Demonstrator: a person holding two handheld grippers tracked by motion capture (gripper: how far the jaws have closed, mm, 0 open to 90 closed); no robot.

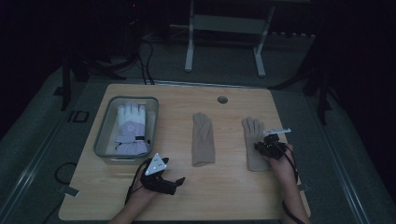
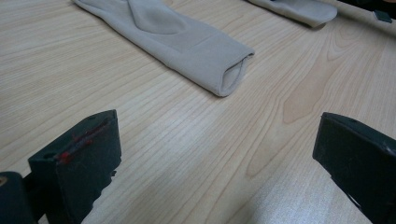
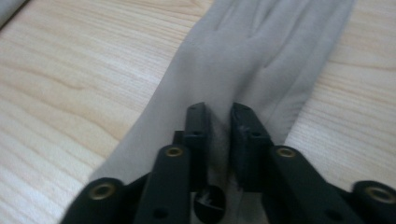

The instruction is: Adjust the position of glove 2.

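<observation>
Two beige gloves lie flat on the wooden table [image 1: 224, 186], fingers pointing away from me. My right gripper [image 1: 261, 145] sits on the right beige glove [image 1: 251, 133] near its cuff. In the right gripper view its jaws [image 3: 219, 112] stand close together, pinching a fold of that glove [image 3: 261, 51]. My left gripper [image 1: 175, 183] rests near the table's front left, open. Its wide-apart jaws [image 2: 215, 149] face the cuff of the middle beige glove [image 2: 187, 42], which lies at the table's centre [image 1: 203, 137], and nothing is between them.
A grey bin [image 1: 103, 130] at the left of the table holds white and lilac padded gloves [image 1: 130, 126]. A round hole [image 1: 222, 99] sits near the table's far edge. A white frame stand [image 1: 189, 46] is on the floor beyond.
</observation>
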